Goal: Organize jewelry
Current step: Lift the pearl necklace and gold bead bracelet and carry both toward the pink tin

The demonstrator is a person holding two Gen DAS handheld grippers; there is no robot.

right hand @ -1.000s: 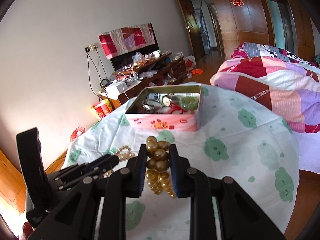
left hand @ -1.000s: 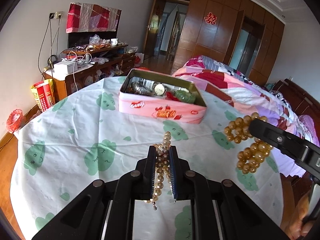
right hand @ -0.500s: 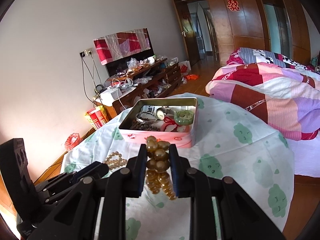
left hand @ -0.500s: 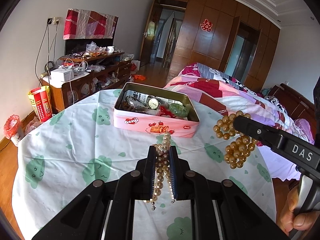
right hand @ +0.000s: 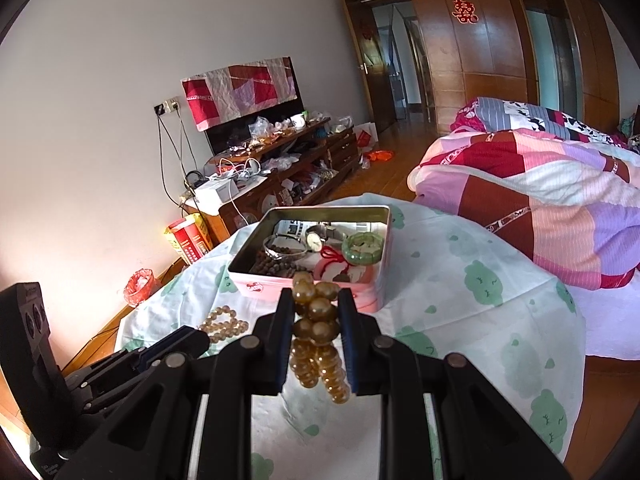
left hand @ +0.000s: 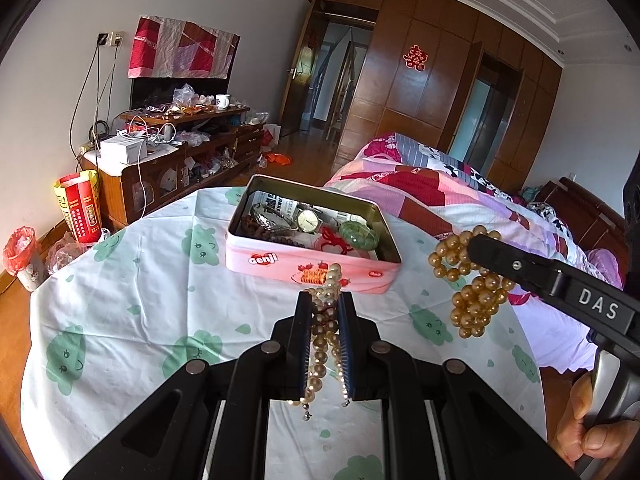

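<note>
Left gripper [left hand: 325, 308] remains clamped on a pearl strand [left hand: 323, 344], its ends dangling clear of the tablecloth [left hand: 120, 312]. Right gripper [right hand: 317, 308] remains clamped on a bunched amber bead bracelet [right hand: 318, 336]. Both have advanced toward the open pink tin [left hand: 280, 268], which appears nearer than a second ago.

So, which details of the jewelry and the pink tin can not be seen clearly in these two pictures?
- Left wrist view: the middle of the pale pearl necklace is hidden between the left gripper fingers.
- Right wrist view: part of the large golden bead bracelet is hidden by the right gripper.
- Both views: the near wall of the pink rectangular metal tin hides part of its floor.
- The face of the wristwatch is too small to read.
</note>
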